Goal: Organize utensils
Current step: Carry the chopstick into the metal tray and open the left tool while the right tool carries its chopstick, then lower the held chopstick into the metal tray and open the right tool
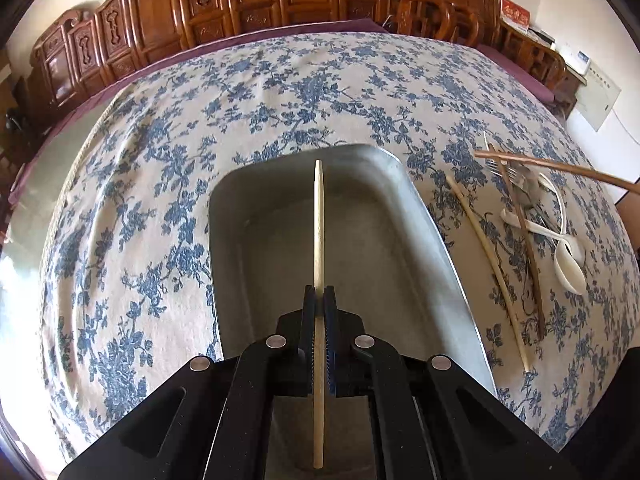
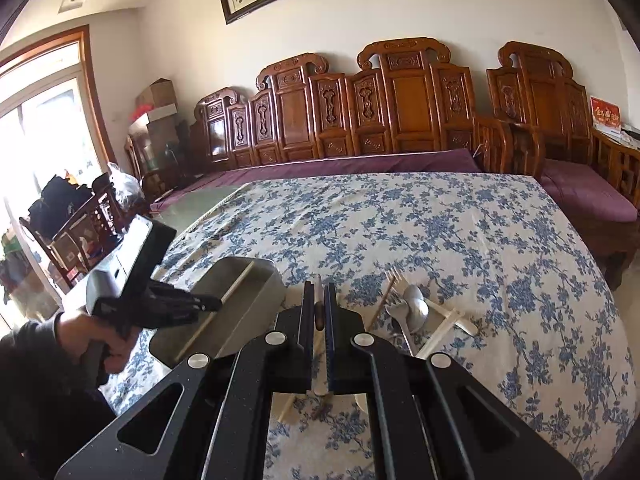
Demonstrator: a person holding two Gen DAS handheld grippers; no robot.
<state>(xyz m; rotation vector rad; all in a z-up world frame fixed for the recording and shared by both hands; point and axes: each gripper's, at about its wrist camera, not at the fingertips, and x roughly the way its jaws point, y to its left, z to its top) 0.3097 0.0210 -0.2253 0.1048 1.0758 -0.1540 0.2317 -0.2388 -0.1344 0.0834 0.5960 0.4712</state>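
Two hand-held grippers work over one table covered by a blue-flowered cloth (image 1: 280, 92). One metal tray (image 1: 420, 216) stands on the cloth.

Left gripper (image 1: 319, 292): jaws pinched narrow on one pale chopstick (image 1: 318, 216), which runs straight forward between the fingers, its far end hanging above the tray's interior. From the right wrist view the same gripper (image 2: 218, 303) sits over the tray (image 2: 256, 300) with the stick (image 2: 236, 286) angled across it.

Right gripper (image 2: 319, 288): jaws drawn close on one dark-handled utensil (image 2: 319, 312) whose pale tip shows just past the fingertips; its type cannot be told.

Beside the tray, to its right and apart from it, lies the loose pile: one pale chopstick (image 1: 486, 256) nearest the tray, two dark brown chopsticks (image 1: 524, 236), one metal fork (image 1: 498, 166), one metal spoon (image 1: 528, 192), and two white plastic spoons (image 1: 568, 272). A further brown stick (image 1: 560, 168) crosses above the pile.
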